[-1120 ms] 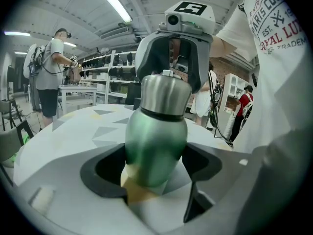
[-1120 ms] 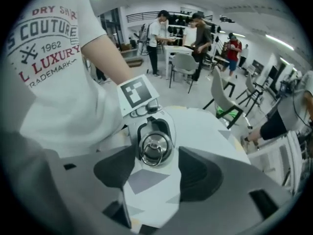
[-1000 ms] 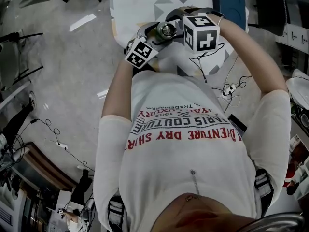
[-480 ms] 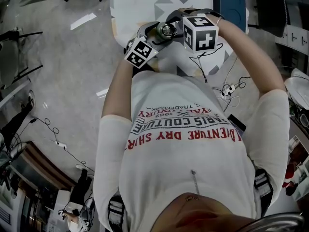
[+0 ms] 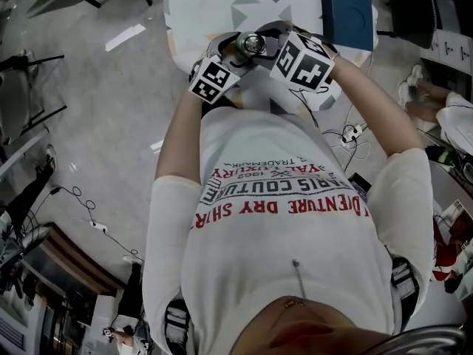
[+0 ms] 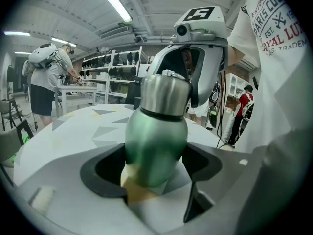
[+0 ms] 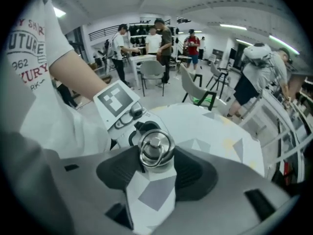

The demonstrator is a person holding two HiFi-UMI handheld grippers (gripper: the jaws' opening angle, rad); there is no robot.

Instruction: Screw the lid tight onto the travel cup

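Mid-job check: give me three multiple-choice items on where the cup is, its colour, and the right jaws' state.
1. Where is the travel cup? A on the table; B in the left gripper's jaws; C on the floor.
2. Cup body colour? A green; B red; C blue.
3. The right gripper's jaws are: A empty; B holding a cable; C closed on the lid.
B: those jaws clamp its body. A: green below the steel lid. C: the jaws have just been closing and now press the lid's sides.
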